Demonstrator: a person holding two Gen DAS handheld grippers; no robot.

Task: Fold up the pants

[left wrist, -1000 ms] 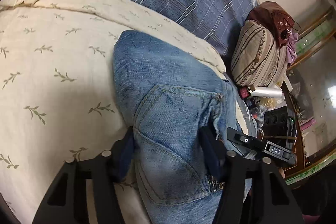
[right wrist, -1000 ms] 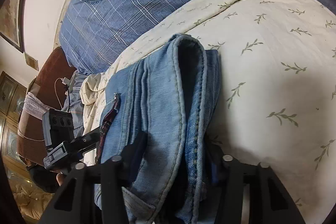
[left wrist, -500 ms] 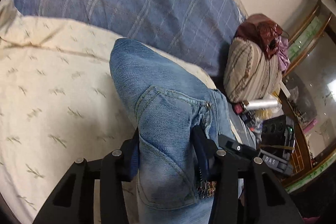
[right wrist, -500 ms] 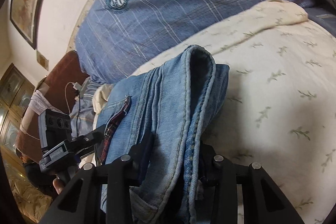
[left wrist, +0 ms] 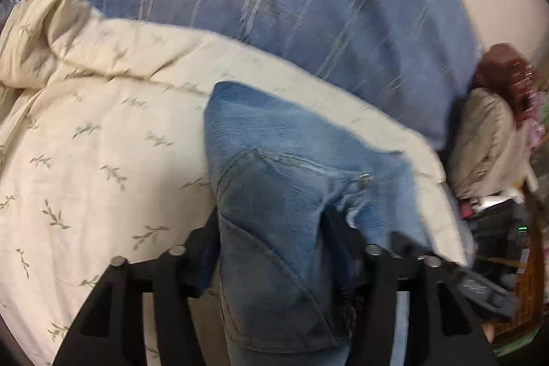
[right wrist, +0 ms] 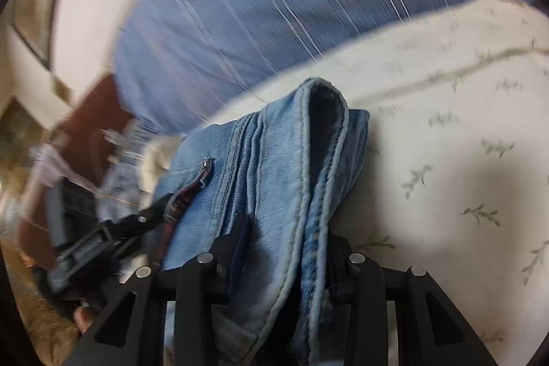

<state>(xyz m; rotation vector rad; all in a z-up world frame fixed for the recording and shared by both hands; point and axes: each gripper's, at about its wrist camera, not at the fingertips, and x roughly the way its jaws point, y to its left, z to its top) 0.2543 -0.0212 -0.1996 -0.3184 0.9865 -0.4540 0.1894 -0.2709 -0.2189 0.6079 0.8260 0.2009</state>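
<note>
Mid-fold, by the look of it. Jeans [left wrist: 274,167] bunched and hanging off both grippers above the cream leaf-print quilt [left wrist: 103,143], not laid flat yet. Left gripper [left wrist: 271,249] clamped on the back-pocket end, fingers just eased wider but denim still pinched between. Right gripper [right wrist: 284,249] gripping the stacked hems, likewise just loosened a touch. Still left: setting down, smoothing, final fold.

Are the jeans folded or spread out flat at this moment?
Folded. The jeans hang doubled in thick layers between the jaws of both grippers, bunched above the cream quilt, not lying flat on it.
</note>
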